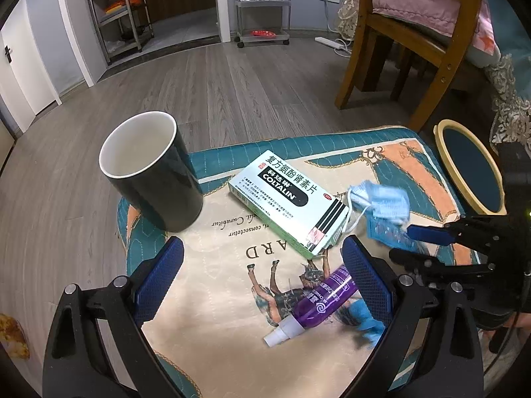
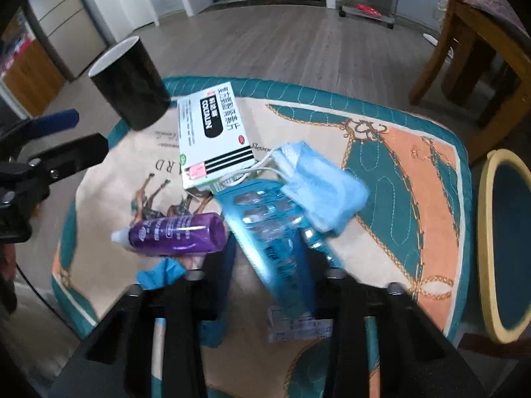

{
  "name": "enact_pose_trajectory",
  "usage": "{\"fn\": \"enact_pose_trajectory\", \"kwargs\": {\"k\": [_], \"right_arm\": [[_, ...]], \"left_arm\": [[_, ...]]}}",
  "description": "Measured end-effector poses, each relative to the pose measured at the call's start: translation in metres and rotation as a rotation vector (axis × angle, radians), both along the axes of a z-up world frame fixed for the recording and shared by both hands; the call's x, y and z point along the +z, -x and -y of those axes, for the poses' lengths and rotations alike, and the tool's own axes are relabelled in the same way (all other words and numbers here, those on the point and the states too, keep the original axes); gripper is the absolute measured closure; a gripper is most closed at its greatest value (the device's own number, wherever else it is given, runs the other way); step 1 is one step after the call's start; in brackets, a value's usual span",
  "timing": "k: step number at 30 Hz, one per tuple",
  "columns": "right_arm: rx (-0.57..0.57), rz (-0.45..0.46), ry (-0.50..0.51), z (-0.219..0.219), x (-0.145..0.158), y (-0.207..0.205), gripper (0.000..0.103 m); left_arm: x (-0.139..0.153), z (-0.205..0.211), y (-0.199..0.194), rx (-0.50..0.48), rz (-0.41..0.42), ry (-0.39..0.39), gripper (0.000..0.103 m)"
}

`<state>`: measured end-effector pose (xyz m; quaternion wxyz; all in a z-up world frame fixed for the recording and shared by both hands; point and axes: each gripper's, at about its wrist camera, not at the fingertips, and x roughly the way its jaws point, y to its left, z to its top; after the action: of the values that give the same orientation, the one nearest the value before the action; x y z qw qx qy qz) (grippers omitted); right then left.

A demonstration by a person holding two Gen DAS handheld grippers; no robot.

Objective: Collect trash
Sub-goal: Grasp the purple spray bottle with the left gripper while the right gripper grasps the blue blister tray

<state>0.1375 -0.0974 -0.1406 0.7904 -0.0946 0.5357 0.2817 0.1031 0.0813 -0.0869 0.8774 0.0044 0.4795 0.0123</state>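
Early in the job, by the look of it. Your right gripper [image 2: 268, 258] has its jaws narrowed onto the blue blister pack [image 2: 265, 219], which runs between the two fingers near the middle of the cushion [image 2: 415, 152]. In the left wrist view the same pack sits at that gripper's tips. Whether it has left the fabric, you can't tell.

Your left gripper [image 1: 262, 278] stands wide, with nothing between its pads, over the near part of the cushion.

Left to collect, judging by what lies out:
- blue face mask [image 2: 318, 179], crumpled, touching the far end of the pack
- medicine box [image 1: 285, 199], flat, toward the far edge
- purple bottle [image 1: 318, 305], on its side, near edge
- blue scrap [image 2: 159, 273] just beside the bottle

The black cup [image 1: 149, 172] stands upright at the far left corner, looking empty; it may be the receptacle, though that is a guess. The yellow-rimmed mirror [image 1: 471, 172] stands off the right edge.

Hard to read: the right wrist view is blurred, so the pack's print and a pale label below it are illegible. The right fingers' pads are hidden behind the pack. No bin shows.
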Motion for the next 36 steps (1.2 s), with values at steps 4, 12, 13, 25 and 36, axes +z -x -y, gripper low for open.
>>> {"fn": "enact_pose_trajectory", "kwargs": {"k": [4,12,13,25,36], "right_arm": [[0.012,0.018,-0.036,0.005,0.014,0.0,0.092],[-0.025,-0.001,-0.11,0.021,0.037,-0.001,0.1],[-0.027,-0.001,-0.111,0.022,0.039,-0.001,0.1],[-0.018,-0.022,-0.125,0.023,0.038,0.0,0.1],[-0.012,-0.011,-0.132,0.031,0.048,0.006,0.1]], "left_arm": [[-0.003,0.0,0.0,-0.008,-0.012,0.01,0.009],[-0.03,0.022,0.003,-0.126,-0.089,0.018,0.009],[-0.039,0.027,0.003,-0.147,-0.114,0.02,0.01],[-0.084,0.052,-0.002,-0.251,-0.255,0.024,0.049],[-0.078,0.067,0.007,-0.271,-0.28,0.006,0.068]]}}
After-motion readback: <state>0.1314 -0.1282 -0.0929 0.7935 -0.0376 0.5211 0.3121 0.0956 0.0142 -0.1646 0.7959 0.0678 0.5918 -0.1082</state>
